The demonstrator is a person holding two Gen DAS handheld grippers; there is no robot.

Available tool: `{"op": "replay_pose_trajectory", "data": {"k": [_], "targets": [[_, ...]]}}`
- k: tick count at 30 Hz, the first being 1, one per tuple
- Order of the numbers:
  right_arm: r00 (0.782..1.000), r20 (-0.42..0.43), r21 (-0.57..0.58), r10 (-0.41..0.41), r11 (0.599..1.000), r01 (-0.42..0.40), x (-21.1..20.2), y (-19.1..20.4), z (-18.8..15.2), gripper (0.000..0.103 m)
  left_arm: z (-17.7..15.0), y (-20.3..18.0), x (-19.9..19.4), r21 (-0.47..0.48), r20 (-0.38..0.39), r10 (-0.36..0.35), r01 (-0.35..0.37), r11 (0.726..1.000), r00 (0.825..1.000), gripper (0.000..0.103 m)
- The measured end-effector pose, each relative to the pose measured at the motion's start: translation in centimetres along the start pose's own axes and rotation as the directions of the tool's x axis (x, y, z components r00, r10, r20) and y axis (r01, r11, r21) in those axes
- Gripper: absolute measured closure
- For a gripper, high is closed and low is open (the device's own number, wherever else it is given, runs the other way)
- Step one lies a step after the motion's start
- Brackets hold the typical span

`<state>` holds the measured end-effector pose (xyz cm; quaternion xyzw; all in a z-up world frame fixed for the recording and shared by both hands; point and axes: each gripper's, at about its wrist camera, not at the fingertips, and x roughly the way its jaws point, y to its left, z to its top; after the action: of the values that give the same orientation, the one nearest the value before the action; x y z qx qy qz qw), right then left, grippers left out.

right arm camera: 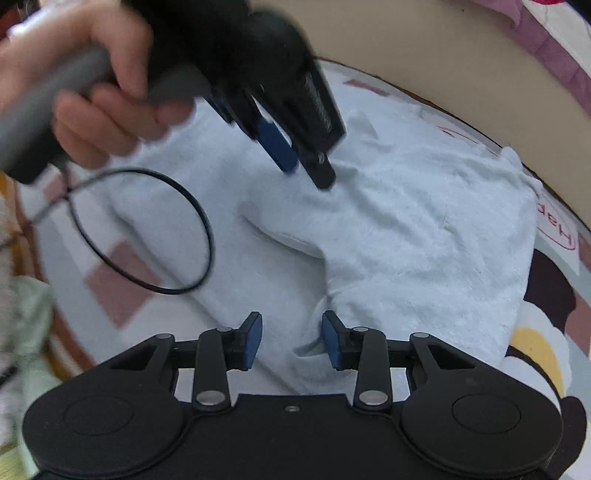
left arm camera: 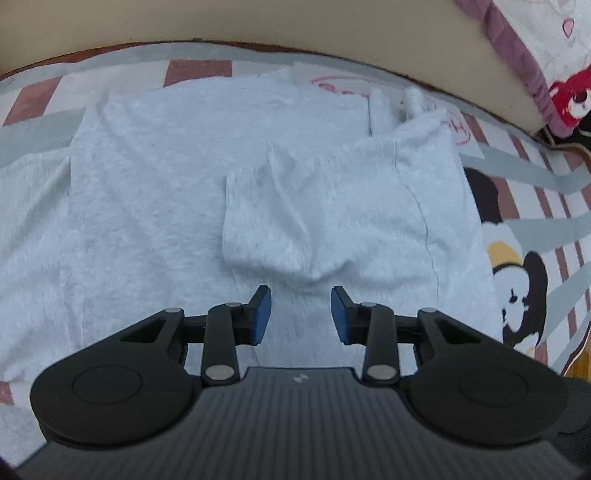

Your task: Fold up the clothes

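A light grey garment [left arm camera: 147,184] lies spread on a patterned bedsheet [left arm camera: 535,221]. One sleeve [left arm camera: 295,214] is folded inward across its middle. My left gripper [left arm camera: 301,314] hovers just in front of that folded sleeve, open, with nothing between its blue pads. In the right wrist view the same garment [right arm camera: 406,240] fills the centre, with a raised fold running toward my right gripper [right arm camera: 291,338]. That gripper is open above the cloth and grips nothing. The left gripper [right arm camera: 306,171] shows there too, held by a hand [right arm camera: 103,122] and pointing down at the garment.
A black cable [right arm camera: 207,236] loops over the sheet [right arm camera: 122,280] at the left. A beige headboard [left arm camera: 258,22] borders the far side. A pink-edged cushion with a red bear [left arm camera: 569,99] sits at the far right. Pale green cloth [right arm camera: 26,325] lies at the left edge.
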<state>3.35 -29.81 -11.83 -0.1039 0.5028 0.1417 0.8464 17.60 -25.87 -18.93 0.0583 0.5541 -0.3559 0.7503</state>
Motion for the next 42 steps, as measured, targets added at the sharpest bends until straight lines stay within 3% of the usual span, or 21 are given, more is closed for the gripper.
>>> {"op": "replay_pose_trajectory", "data": {"k": [3,4,5,6,9,12,17,19,21,26,30,34,36,37,38,40,42], "targets": [[1.0,0.005,0.029,-0.024,0.999,0.024,0.5,-0.6,-0.2,0.068,0.3,-0.3,0.2,0.029,0.019,0.013,-0.014,0.999,1.0,0.069],[1.0,0.007,0.035,-0.023,0.999,0.022,0.4,-0.8,-0.3,0.075,0.3,-0.2,-0.1,0.032,0.018,0.015,-0.016,0.999,1.0,0.069],[0.999,0.008,0.035,-0.034,0.999,0.033,0.4,-0.9,-0.3,0.096,0.3,-0.2,-0.2,0.032,0.015,0.014,-0.015,0.999,1.0,0.069],[0.999,0.007,0.034,-0.043,0.998,0.043,0.3,-1.0,-0.3,0.099,0.4,-0.1,-0.3,0.031,0.012,0.012,-0.012,0.999,1.0,0.069],[1.0,0.015,0.075,0.009,0.997,-0.01,-0.5,-1.7,-0.1,0.098,0.7,0.1,-0.5,0.031,0.021,-0.002,0.002,1.0,1.0,0.069],[0.997,0.024,0.099,0.072,0.992,-0.074,-1.0,-2.4,0.2,0.098,1.1,0.1,-1.4,0.057,0.081,-0.054,0.049,0.997,0.995,0.069],[0.995,-0.037,0.108,0.091,0.99,-0.086,1.0,-3.2,0.6,0.098,3.9,-2.2,-1.1,0.223,0.192,-0.13,0.085,0.971,0.973,0.067],[0.994,-0.042,0.127,0.106,0.987,-0.1,1.0,-3.6,0.7,0.098,6.3,-3.1,0.1,0.248,0.217,-0.102,0.047,0.968,0.971,0.067],[0.992,-0.039,0.136,0.12,0.984,-0.114,1.2,-3.8,0.7,0.098,9.3,-3.9,2.1,0.273,0.189,-0.083,0.029,0.962,0.978,0.07],[0.987,-0.04,0.169,0.157,0.975,-0.148,1.4,-4.5,0.8,0.098,13.7,-5.9,7.1,0.264,0.041,-0.113,0.098,0.96,0.993,0.071],[0.983,-0.053,0.187,0.175,0.969,-0.163,1.6,-4.9,1.0,0.098,14.8,-5.9,9.3,0.167,0.044,-0.075,0.066,0.984,0.996,0.071],[0.981,-0.061,0.189,0.184,0.967,-0.17,1.8,-5.2,1.0,0.098,15.1,-4.7,9.8,0.044,0.053,-0.172,0.169,0.985,0.984,0.071],[0.979,-0.061,0.207,0.197,0.962,-0.18,1.8,-5.6,1.0,0.098,14.8,-5.0,9.9,0.055,0.031,-0.22,0.218,0.974,0.975,0.071],[0.977,-0.061,0.22,0.203,0.958,-0.185,1.8,-5.8,1.0,0.098,14.5,-5.5,10.0,0.079,0.025,-0.209,0.207,0.975,0.978,0.077],[0.976,-0.061,0.231,0.208,0.954,-0.189,1.9,-5.9,1.0,0.098,14.3,-6.1,9.9,0.12,0.029,-0.185,0.181,0.976,0.982,0.103],[0.975,-0.059,0.24,0.215,0.951,-0.195,1.9,-6.1,1.0,0.098,14.0,-6.9,9.2,0.187,0.076,-0.144,0.128,0.974,0.987,0.103],[0.975,-0.057,0.233,0.215,0.952,-0.197,1.9,-6.1,0.9,0.098,14.0,-7.0,7.5,0.197,0.139,-0.139,0.11,0.974,0.98,0.103]]}}
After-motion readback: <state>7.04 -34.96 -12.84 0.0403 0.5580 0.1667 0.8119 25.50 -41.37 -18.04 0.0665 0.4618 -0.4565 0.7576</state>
